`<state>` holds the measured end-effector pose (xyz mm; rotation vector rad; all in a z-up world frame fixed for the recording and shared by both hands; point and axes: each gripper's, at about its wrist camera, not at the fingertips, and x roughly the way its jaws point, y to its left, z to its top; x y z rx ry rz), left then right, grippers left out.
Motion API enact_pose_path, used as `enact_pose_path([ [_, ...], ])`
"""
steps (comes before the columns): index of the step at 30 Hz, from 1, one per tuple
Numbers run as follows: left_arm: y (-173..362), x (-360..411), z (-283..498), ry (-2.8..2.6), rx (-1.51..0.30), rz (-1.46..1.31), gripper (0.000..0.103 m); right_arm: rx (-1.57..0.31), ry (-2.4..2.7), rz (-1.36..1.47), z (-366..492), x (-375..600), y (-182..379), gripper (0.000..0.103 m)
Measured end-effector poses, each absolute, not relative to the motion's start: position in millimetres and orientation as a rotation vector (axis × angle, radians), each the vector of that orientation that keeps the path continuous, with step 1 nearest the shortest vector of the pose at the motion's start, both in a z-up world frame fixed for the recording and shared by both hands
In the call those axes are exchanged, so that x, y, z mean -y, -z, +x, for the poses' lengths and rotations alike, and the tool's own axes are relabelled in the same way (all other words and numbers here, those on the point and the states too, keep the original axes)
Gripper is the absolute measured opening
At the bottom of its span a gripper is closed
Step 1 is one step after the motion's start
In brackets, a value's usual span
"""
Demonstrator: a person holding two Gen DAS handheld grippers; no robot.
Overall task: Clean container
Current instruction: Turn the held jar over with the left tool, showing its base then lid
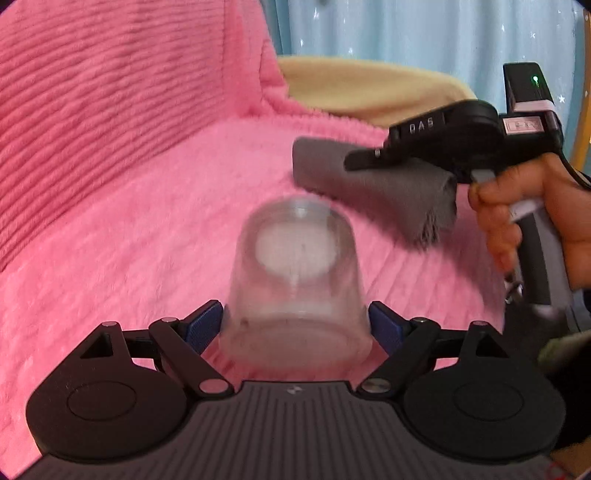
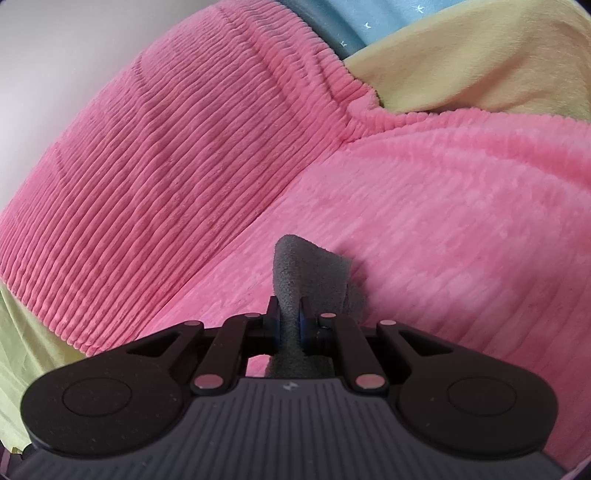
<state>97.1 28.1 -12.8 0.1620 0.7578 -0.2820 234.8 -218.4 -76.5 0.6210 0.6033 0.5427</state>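
Note:
A clear plastic container [image 1: 295, 280] is held between the blue pads of my left gripper [image 1: 295, 325], its closed bottom pointing away from the camera; it looks blurred. My right gripper [image 2: 290, 317] is shut on a folded grey cloth [image 2: 306, 273]. In the left wrist view the right gripper [image 1: 373, 157] and the grey cloth [image 1: 373, 188] hang above and to the right of the container, apart from it. A hand [image 1: 532, 214] grips the right gripper's handle.
A pink ribbed blanket [image 1: 147, 221] covers the seat and backrest beneath both grippers, also in the right wrist view [image 2: 406, 221]. A cream-yellow blanket [image 1: 362, 88] lies behind it. A blue curtain with stars [image 1: 406, 29] hangs at the back.

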Motion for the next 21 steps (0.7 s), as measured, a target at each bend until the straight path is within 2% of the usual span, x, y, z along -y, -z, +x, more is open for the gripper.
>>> enact_pose_path([
  [8,-22,-21,145,0.329,-0.853,0.214,0.088,-0.615,-0.552,0.63,238,211,78,0.007],
  [15,-8,12,186,0.391,-1.011,0.399,0.088,-0.615,-0.555,0.664,241,213,78,0.007],
  [21,0,12,183,0.4,-0.974,0.448,0.087,-0.603,-0.536,0.69,239,223,78,0.007],
])
